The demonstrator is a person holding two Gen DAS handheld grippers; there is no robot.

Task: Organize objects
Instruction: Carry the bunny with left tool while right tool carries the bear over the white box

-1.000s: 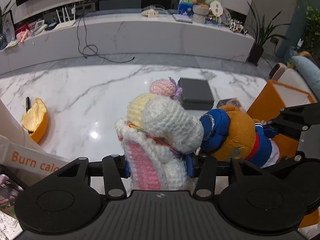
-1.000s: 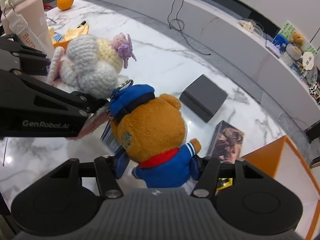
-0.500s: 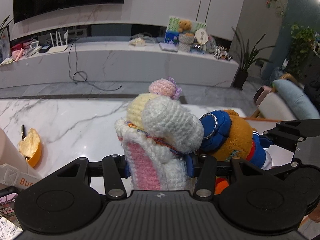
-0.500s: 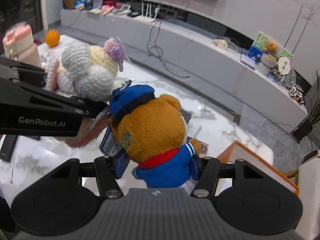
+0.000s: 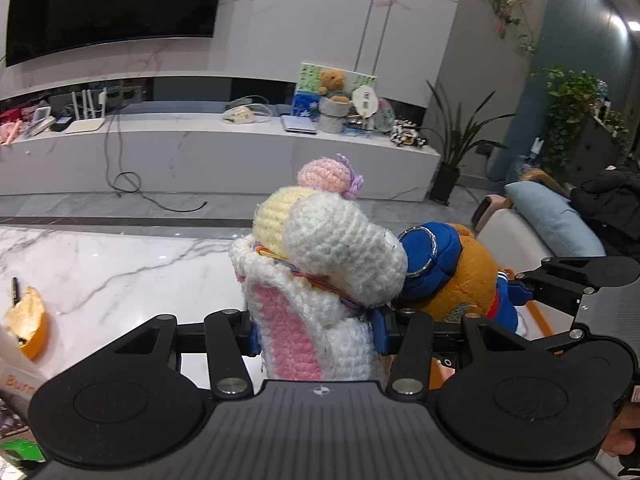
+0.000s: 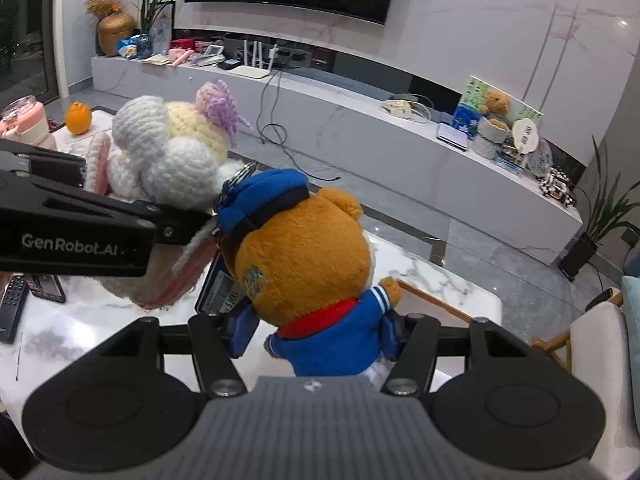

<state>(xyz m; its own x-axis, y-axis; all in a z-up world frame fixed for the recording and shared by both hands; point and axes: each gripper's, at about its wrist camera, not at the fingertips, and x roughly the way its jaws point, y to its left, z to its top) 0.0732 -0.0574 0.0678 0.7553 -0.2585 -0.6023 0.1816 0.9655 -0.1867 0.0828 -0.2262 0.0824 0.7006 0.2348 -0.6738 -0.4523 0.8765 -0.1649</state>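
While left tool clamps crocheted bunny, right tool clamps bear.

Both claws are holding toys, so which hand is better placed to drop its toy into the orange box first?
Right, probably. The right claw grips the bear nearly above the orange box; the left claw, holding the crochet bunny, sits farther from it.

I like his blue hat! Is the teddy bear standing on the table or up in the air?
In the air: the right gripper holds the teddy bear above the table.
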